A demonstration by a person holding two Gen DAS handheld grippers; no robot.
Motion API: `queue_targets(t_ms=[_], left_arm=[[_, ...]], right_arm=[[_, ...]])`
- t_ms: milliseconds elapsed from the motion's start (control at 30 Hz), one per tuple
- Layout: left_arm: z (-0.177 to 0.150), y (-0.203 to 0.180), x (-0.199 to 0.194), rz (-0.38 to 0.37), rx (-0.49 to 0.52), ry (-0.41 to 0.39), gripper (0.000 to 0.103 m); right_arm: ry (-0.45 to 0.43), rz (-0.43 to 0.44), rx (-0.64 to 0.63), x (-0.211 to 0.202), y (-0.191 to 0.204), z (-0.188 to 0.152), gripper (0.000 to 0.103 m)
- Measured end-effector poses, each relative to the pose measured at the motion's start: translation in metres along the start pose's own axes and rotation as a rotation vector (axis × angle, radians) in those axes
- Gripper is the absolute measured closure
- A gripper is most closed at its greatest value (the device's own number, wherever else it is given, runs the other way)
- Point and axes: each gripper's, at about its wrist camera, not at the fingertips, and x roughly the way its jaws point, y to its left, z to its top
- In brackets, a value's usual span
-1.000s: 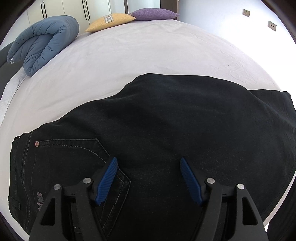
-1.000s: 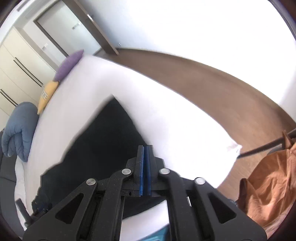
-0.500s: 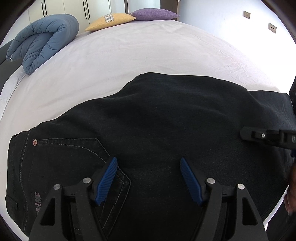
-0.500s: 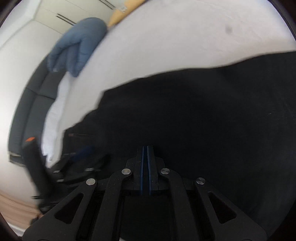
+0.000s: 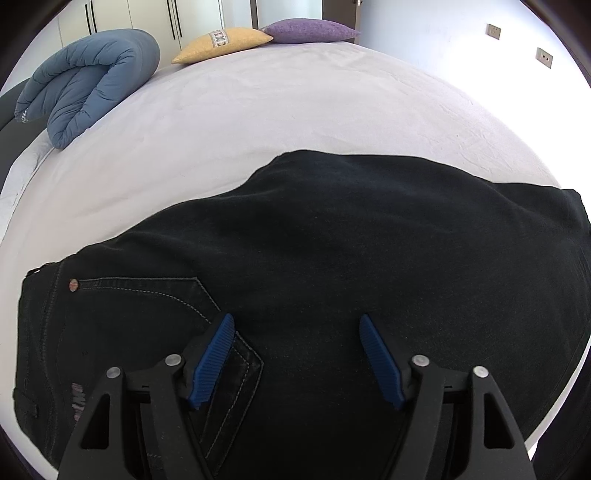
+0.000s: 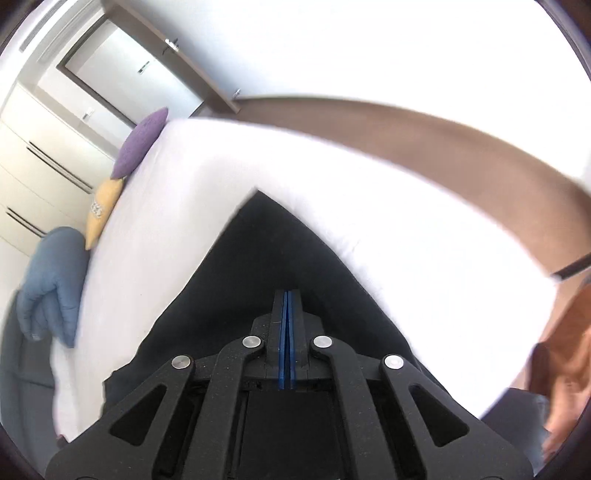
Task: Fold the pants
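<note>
Left wrist view: black pants (image 5: 332,258) lie flat along the bed's (image 5: 295,110) near edge, waistband toward its left side. Left gripper (image 5: 295,360) hovers over them, fingers (image 5: 212,360) apart and closing, nothing pinched. Right gripper (image 6: 287,314) above the pants' pointed end, fingers nearly clenched, just parting, grasping nothing.

Black pants (image 5: 332,266), white sheet (image 5: 258,110), blue duvet (image 5: 85,81), purple cushion (image 5: 310,31).
</note>
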Motion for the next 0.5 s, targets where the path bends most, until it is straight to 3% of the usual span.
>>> queue_targets(t_ms=[167,267,333,367,400,433,500], left_arm=[[0.027,-0.006,-0.026,-0.014,0.004,-0.066,0.042],[0.052,-0.010,-0.018,-0.031,0.044,-0.083,0.042],[0.062,-0.004,0.004,-0.008,0.065,-0.050,0.056],[0.064,0.004,0.016,-0.003,0.060,-0.019,0.067],[0.064,0.016,0.030,0.001,0.044,0.013,0.069],[0.062,0.024,0.036,-0.016,0.028,0.023,0.069],[0.053,0.043,0.039,-0.029,0.011,0.013,0.071]], right_arm=[[0.164,0.286,-0.262,0.031,0.111,-0.057,0.096],[0.293,0.404,-0.321,0.074,0.173,-0.096,0.096],[0.370,0.439,-0.375,0.099,0.204,-0.117,0.096],[0.398,0.454,-0.404,0.096,0.207,-0.133,0.096],[0.416,0.440,-0.430,0.109,0.221,-0.146,0.096],[0.439,0.370,-0.478,0.125,0.229,-0.156,0.096],[0.464,0.313,-0.484,0.146,0.215,-0.172,0.103]])
